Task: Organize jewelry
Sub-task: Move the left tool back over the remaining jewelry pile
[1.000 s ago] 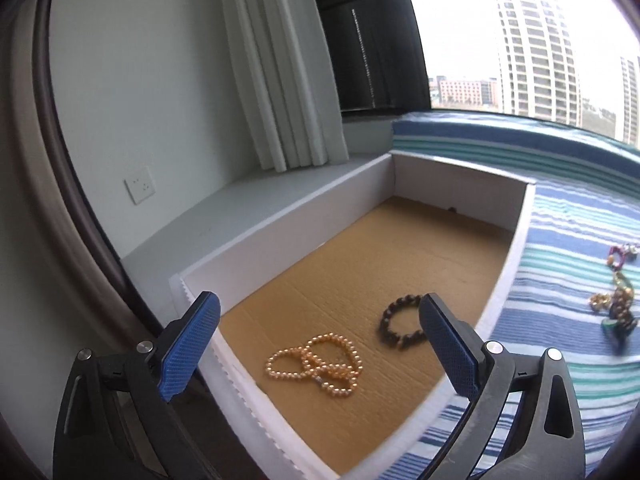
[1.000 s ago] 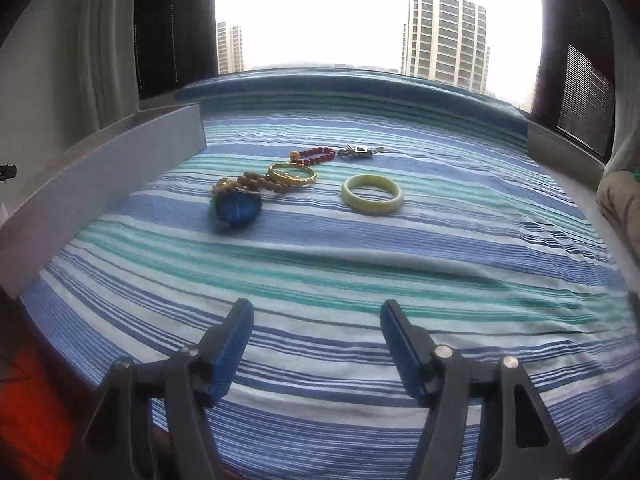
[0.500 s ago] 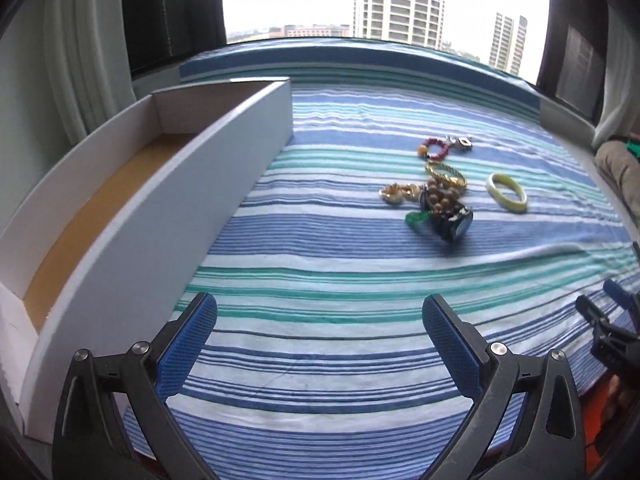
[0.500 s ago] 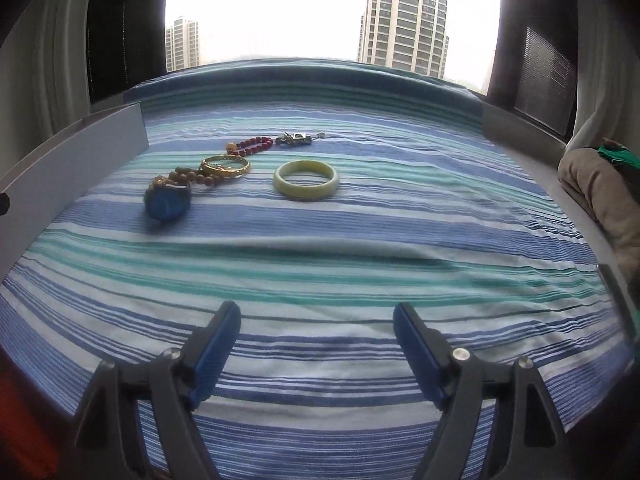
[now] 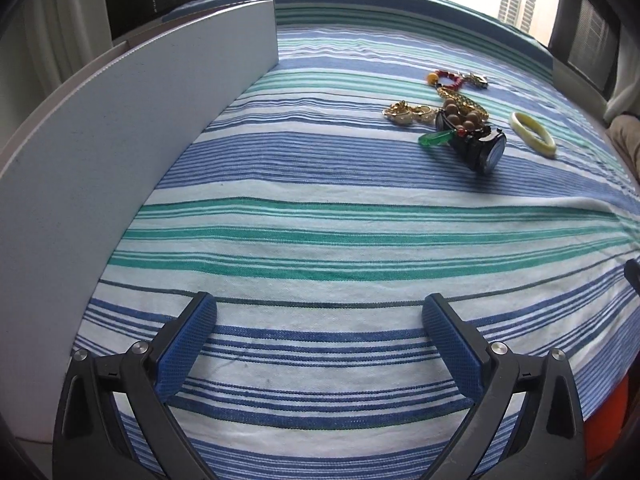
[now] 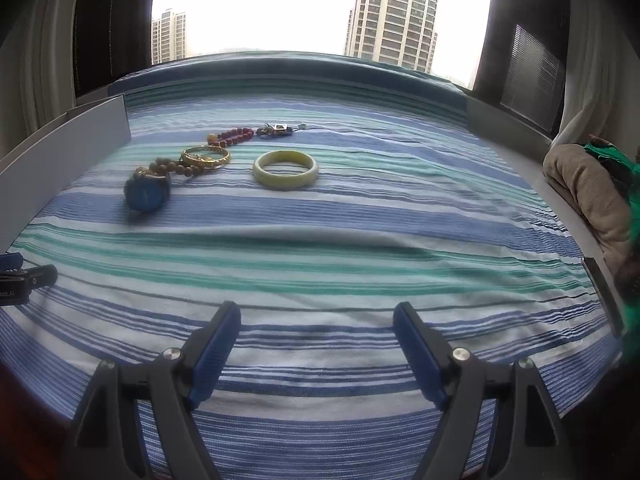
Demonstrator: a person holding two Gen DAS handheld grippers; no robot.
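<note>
A pile of jewelry lies on the striped cloth: a blue-faced watch, wooden beads, gold pieces, a green charm, a red bead bracelet and a pale jade bangle. The right wrist view shows the watch, a gold bangle, the jade bangle and the red beads. My left gripper is open and empty, near the cloth's front edge. My right gripper is open and empty, well short of the jewelry.
The white box's outer wall stands along the left; its inside is hidden. It also shows in the right wrist view. A beige and green bundle lies at the right edge. The left gripper's tip shows at the far left.
My left gripper has swung right, from over the box with the pearl and dark bead bracelets to face the jewelry on the cloth. My right gripper has shifted slightly right. Both stayed open.
</note>
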